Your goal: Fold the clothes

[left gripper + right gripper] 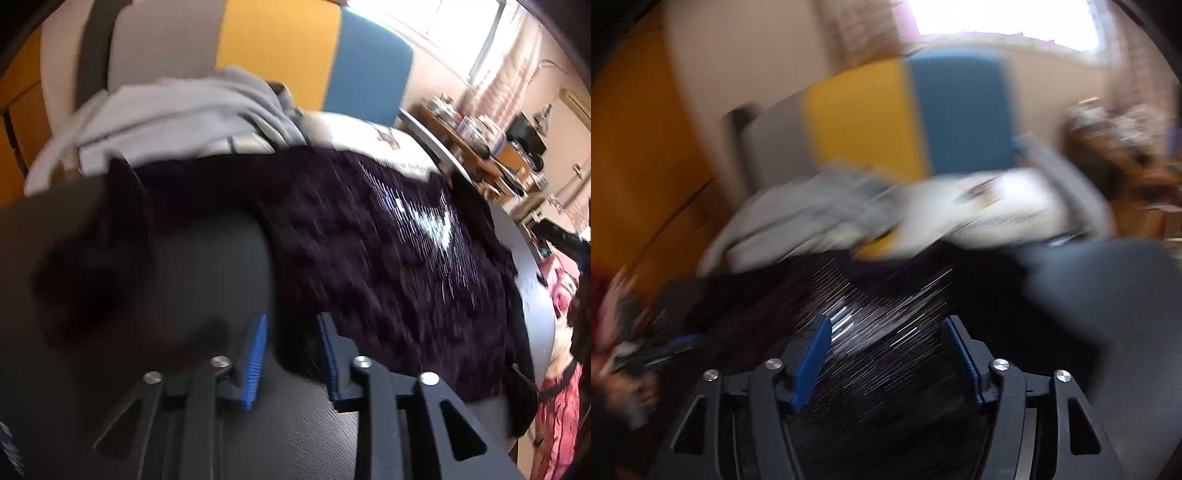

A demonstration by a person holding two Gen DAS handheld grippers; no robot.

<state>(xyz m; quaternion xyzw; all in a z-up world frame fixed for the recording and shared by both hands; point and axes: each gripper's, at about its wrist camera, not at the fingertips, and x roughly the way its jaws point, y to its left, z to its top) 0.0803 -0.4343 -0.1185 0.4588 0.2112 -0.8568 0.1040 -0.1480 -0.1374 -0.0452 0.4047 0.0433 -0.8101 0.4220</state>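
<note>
Landmark: the yellow panel (280, 51) standing upright behind the table (207, 258).
Right of the yellow panel: a blue panel (369, 74), touching it edge to edge.
Left of it: a pale grey panel (162, 40), then orange wall (18, 96).
Window: above and right of the yellow panel (443, 18), glaring white with daylight.
Far right: a wooden shelf (476, 147) crowded with small items, against a cream wall (554, 110).
Table: dark grey, textured top.

Dark purple sparkly garment (388, 266) — spread on table.
</note>
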